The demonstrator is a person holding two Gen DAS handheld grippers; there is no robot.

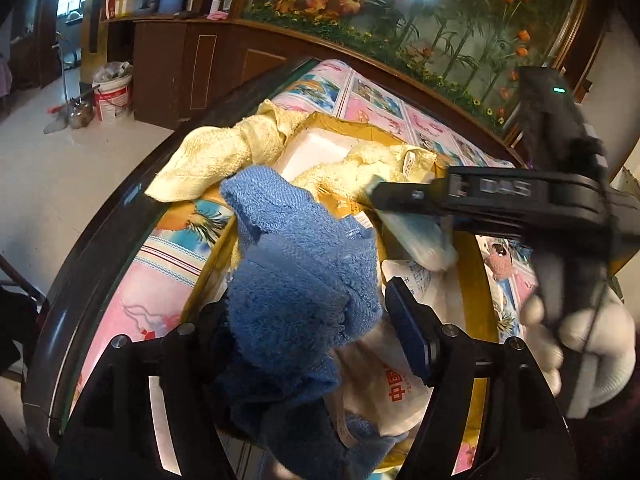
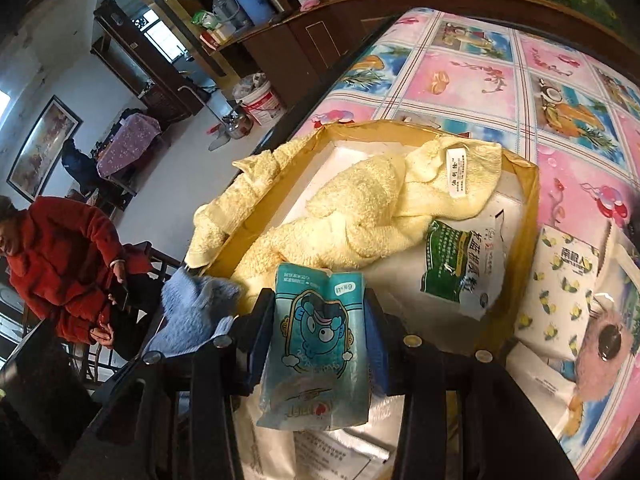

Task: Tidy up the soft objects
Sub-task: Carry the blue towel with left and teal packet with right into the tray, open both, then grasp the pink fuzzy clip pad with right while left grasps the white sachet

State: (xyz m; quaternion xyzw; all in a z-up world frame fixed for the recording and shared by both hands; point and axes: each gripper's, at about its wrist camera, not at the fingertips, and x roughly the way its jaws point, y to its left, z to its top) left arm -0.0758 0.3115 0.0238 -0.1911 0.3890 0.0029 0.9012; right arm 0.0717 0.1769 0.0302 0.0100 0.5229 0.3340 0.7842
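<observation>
Fingers of the left gripper [image 1: 304, 320] pinch a bunched blue towel [image 1: 296, 280] above the cardboard box [image 2: 516, 216], while those of the right gripper [image 2: 316, 336] clamp a teal cartoon-printed pouch [image 2: 316, 348] over the box's near end. Already in the box lie a yellow towel [image 2: 360, 208], one end draped over the rim, and a green-and-white packet [image 2: 460, 268]. Judged about midway: both held items, a lemon-print tissue pack [image 2: 560, 288] and a pink plush toy [image 2: 604, 344] on the tablecloth [image 2: 500, 68] remain outside.

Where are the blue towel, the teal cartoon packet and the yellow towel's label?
blue towel [image 1: 296, 300]: left wrist view, middle of the bunched cloth.
teal cartoon packet [image 2: 316, 336]: right wrist view, on the printed cartoon face.
yellow towel's label [image 2: 457, 171]: right wrist view, centre of the white tag.
</observation>
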